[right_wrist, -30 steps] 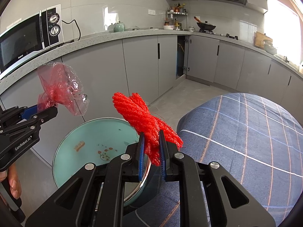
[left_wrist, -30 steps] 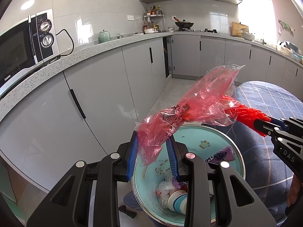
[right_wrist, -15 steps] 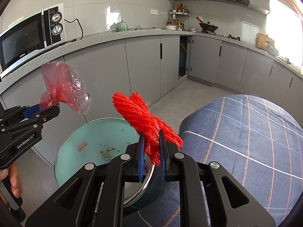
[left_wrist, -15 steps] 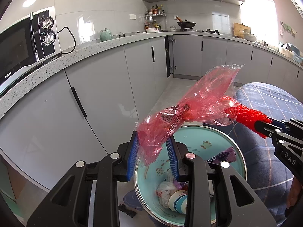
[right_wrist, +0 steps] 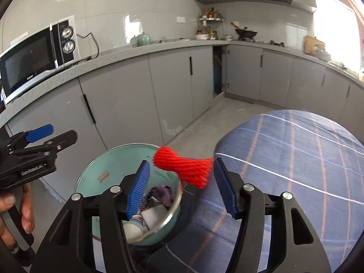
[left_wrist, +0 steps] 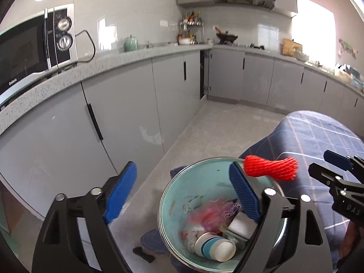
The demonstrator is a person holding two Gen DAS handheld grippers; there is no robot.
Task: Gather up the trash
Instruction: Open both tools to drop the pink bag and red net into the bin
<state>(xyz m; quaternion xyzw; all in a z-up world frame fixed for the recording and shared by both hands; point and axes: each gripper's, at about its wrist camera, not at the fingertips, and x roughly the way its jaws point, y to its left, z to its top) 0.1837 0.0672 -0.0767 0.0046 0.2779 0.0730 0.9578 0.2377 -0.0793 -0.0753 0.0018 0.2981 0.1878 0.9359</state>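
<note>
Netting (right_wrist: 185, 167) hung loose, lying crosswise between the right gripper (right_wrist: 182, 187)'s just-opened jaws, above the bin (right_wrist: 102, 166)'s right rim; the left gripper (left_wrist: 182, 191) gaped empty.

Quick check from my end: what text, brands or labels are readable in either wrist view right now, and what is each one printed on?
"Galanz": microwave, lower front edge.
"DAS": right gripper, on its body as seen from the left wrist view; further letters cut off.
"GenRobot.AI": left gripper, on its body as seen from the right wrist view.
Orange print inside the teal bin: too blurred.
Paper cup print: unreadable.
</note>
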